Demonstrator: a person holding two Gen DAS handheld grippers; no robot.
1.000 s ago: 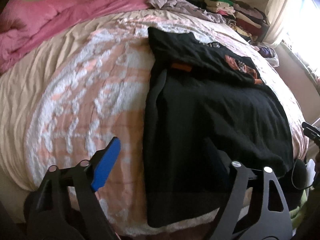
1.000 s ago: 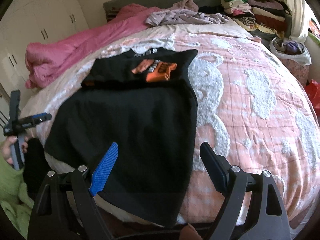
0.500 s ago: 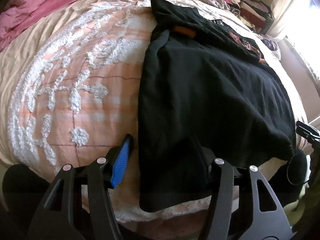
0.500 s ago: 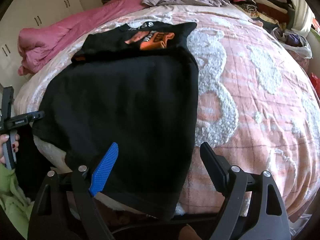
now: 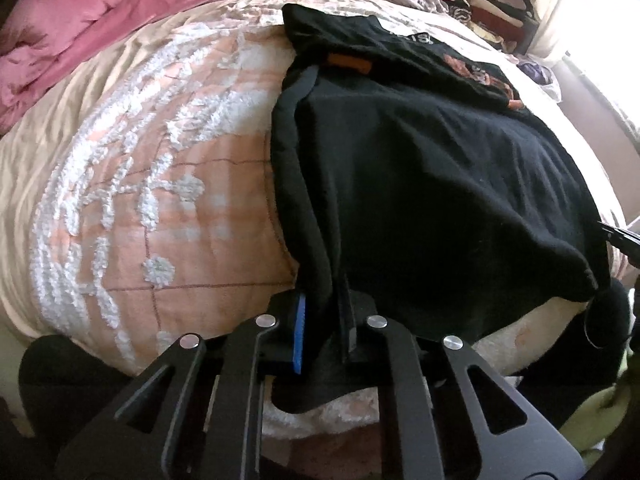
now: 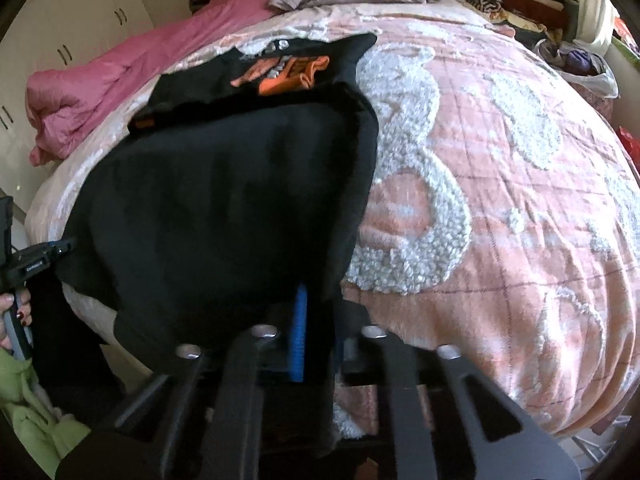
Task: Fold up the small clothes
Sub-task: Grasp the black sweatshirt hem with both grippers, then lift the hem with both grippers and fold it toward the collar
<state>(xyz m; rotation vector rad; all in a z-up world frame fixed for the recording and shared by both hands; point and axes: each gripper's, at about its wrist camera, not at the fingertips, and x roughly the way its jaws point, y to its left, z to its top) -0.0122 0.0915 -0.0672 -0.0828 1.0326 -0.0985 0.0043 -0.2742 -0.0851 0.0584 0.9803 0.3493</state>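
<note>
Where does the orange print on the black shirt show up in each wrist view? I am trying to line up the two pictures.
Left wrist view: the orange print sits upper right, at the far end of the black shirt.
Right wrist view: the same print sits upper left of centre, also at the shirt's far end.
Shared landmark: the crumpled pink quilt, upper left in both.

garment [image 5: 420,184]: black, with an orange and white print at the end toward the head of the bed
bedspread [image 6: 500,200]: peach-pink, thin dark grid lines, raised white tufted figures
quilt [image 5: 100,28]: plain pink, along the bed's far edge
left gripper [image 5: 324,332]: black frame, one blue pad
right gripper [image 6: 316,336]: black frame, one blue pad
cupboards [image 6: 60,40]: cream, dark handles
</note>
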